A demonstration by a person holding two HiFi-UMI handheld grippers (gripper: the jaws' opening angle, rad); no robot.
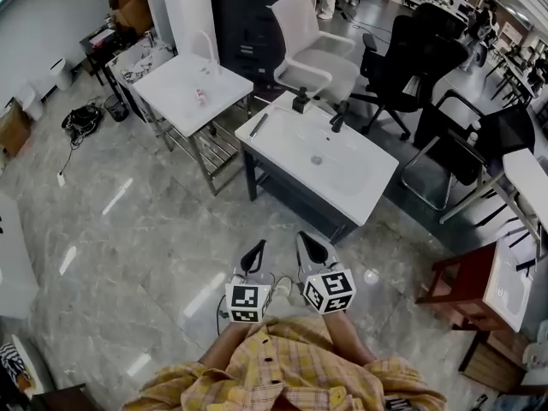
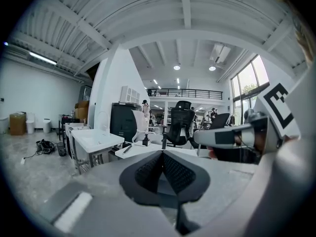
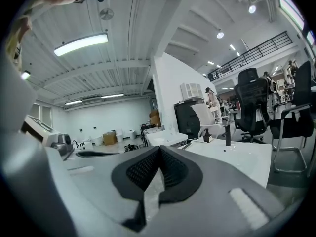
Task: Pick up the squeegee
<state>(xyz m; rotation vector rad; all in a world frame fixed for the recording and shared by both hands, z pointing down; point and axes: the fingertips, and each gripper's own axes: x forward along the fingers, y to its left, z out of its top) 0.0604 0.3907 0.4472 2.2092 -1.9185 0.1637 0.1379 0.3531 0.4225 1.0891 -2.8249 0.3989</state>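
Observation:
The squeegee [image 1: 259, 124] is a thin dark tool that lies on the near left rim of the white sink basin [image 1: 360, 195], which sits on a dark stand. It also shows small and far off as the squeegee [image 2: 127, 149] in the left gripper view and the squeegee [image 3: 185, 145] in the right gripper view. My left gripper [image 1: 259, 245] and right gripper [image 1: 301, 236] hang side by side close to my body, well short of the sink. The jaws of my left gripper [image 2: 163, 152] and right gripper [image 3: 159, 148] meet at the tips with nothing between them.
A black faucet [image 1: 340, 116] and a soap dispenser [image 1: 300, 101] stand at the basin's far edge. A second white sink [image 1: 180, 92] on a metal frame stands to the left. Office chairs [image 1: 411, 58] crowd behind, and a low wooden stand [image 1: 458, 285] is at the right.

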